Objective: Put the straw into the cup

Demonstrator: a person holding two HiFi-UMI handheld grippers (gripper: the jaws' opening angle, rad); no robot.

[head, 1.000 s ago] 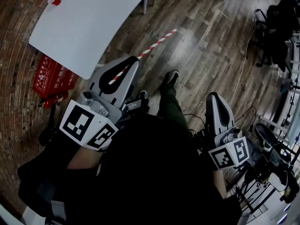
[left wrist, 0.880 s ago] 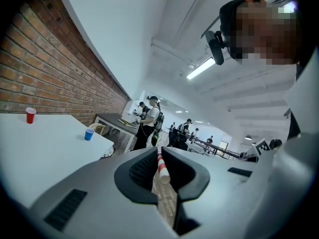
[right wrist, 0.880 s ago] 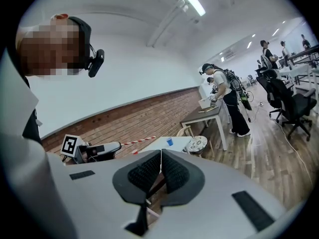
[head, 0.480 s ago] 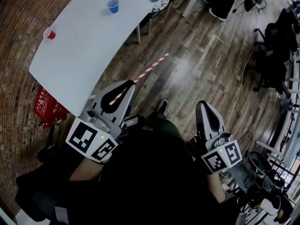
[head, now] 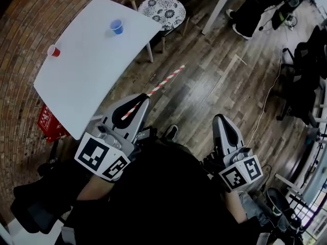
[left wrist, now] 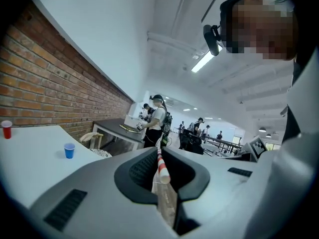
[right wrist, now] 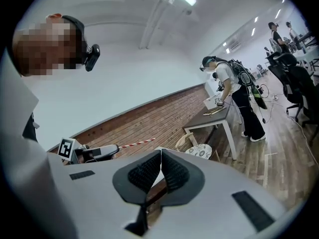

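Note:
My left gripper (head: 143, 99) is shut on a red-and-white striped straw (head: 162, 82), which sticks out ahead of the jaws over the wooden floor. In the left gripper view the straw (left wrist: 161, 164) is pinched between the closed jaws (left wrist: 159, 152). A blue cup (head: 117, 26) stands on the white table (head: 87, 70) near its far edge, and a red cup (head: 53, 50) stands near the table's left edge. Both cups also show in the left gripper view, blue (left wrist: 69, 150) and red (left wrist: 6, 129). My right gripper (head: 220, 120) is shut on nothing, held low at my right side.
A patterned round stool (head: 162, 10) stands beyond the table. A red box (head: 49, 124) lies on the floor under the table's near edge. A grey desk (right wrist: 214, 116) with people by it is farther off. Office chairs and cables (head: 301, 75) crowd the right.
The view has shifted so the table, blue cup and stool come further into sight. Both grippers stay shut, the left still holding the straw, now closer to the table's near edge.

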